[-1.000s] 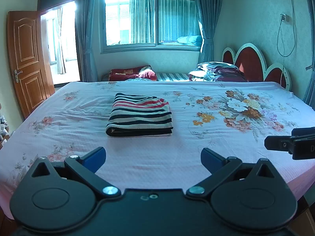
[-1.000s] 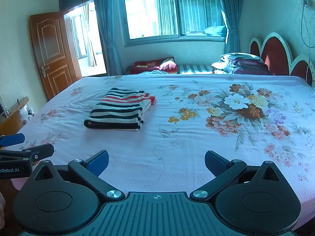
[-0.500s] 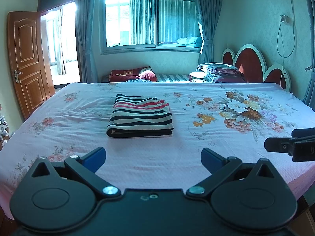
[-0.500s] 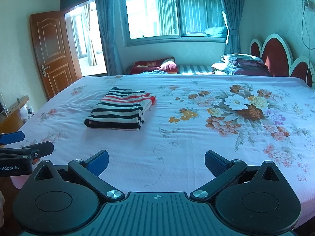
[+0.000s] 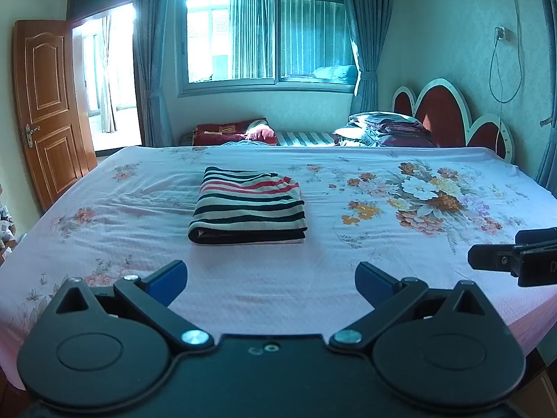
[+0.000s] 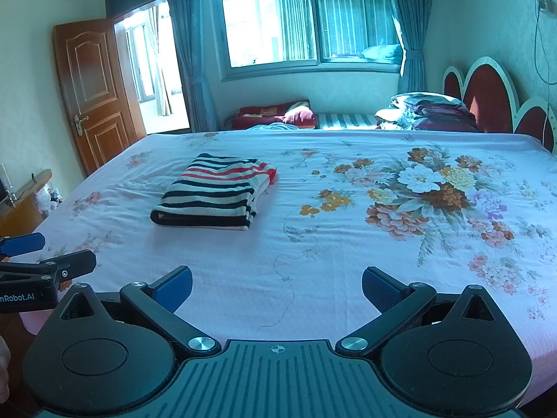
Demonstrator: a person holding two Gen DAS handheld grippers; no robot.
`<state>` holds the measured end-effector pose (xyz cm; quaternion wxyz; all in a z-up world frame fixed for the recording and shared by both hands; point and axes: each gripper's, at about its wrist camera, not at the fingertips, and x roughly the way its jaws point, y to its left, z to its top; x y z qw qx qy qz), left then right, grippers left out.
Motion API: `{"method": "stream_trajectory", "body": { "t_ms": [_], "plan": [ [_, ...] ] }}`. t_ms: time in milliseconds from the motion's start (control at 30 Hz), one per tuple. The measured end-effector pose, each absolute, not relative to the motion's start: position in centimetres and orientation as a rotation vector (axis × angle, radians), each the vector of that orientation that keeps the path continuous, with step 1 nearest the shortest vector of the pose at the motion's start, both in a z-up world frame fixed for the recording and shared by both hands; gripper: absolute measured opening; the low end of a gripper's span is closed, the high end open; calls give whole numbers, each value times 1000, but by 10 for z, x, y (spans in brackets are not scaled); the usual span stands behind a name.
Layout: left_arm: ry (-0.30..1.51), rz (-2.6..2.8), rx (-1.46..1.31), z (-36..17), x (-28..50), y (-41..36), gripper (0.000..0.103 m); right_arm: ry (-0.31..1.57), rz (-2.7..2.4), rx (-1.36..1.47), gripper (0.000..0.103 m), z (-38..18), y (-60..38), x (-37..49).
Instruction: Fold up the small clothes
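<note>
Bed (image 5: 348, 278) with a floral sheet fills both views; a door (image 5: 48, 118) stands at left and a headboard (image 5: 449, 118) at right. Shirt (image 5: 248, 213), striped black, white and red, lies on the sheet left of centre as a flat, squared stack with its folded edge toward the cameras. Judged from this, the folding is complete, or nearly so. Any next move would call for no more than a smoothing pass or setting the stack aside. Left gripper (image 5: 271, 278) hangs level over the near edge of the bed, well apart from the shirt, jaws apart and empty. Right gripper (image 6: 276, 287) hangs level beside it, likewise pointed across the bed, jaws apart and empty.
</note>
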<state>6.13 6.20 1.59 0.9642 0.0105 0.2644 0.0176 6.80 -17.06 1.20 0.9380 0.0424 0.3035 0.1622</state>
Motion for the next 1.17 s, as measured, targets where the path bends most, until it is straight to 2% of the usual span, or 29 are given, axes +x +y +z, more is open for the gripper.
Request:
{"method": "stream_trajectory", "body": {
  "t_ms": [1167],
  "plan": [
    [481,54,62,19,63,65,102,615,339,82,102,11,-175,72]
  ]
}}
